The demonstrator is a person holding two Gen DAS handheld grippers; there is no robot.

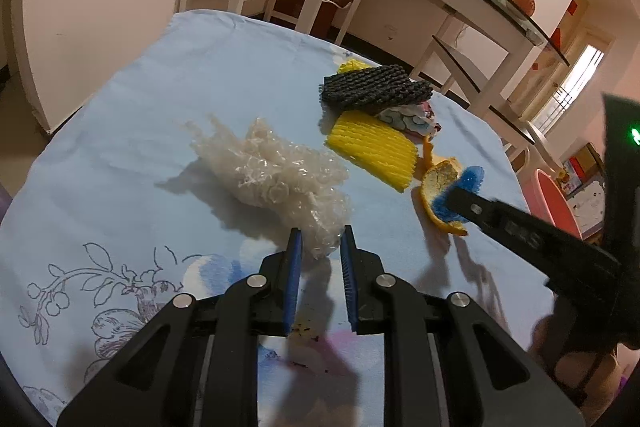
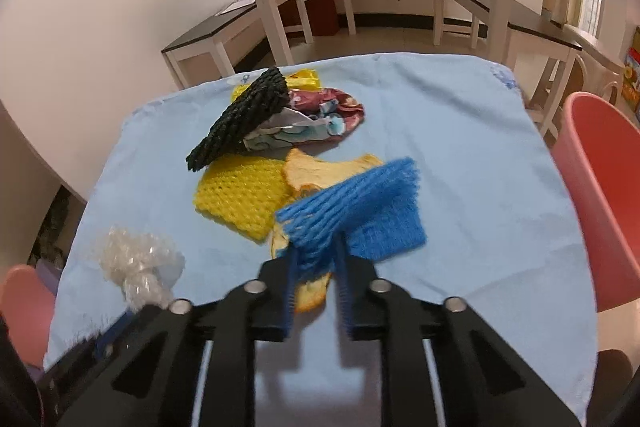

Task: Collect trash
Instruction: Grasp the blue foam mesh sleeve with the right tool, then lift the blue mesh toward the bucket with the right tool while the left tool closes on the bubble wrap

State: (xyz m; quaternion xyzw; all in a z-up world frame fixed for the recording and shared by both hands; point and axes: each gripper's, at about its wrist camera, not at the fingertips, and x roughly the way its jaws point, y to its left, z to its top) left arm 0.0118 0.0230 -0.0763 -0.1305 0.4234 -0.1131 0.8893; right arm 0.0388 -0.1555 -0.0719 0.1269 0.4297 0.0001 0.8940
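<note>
Right hand-held gripper (image 2: pixel 316 255) clamped on blue foam net (image 2: pixel 360 211), long axis toward 2 o'clock. Left hand-held gripper (image 1: pixel 320 239) clamped on crumpled bubble wrap (image 1: pixel 276 171), extending toward 11 o'clock.

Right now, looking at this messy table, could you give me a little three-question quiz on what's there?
1. True or false: the right gripper is clamped on the blue foam net.
2. What does the left gripper hold? A) orange peel B) bubble wrap C) black net
3. Which net lies on top of the heap: the black foam net or the yellow foam net?

Key: 1 true; 2 B; 3 black.
</note>
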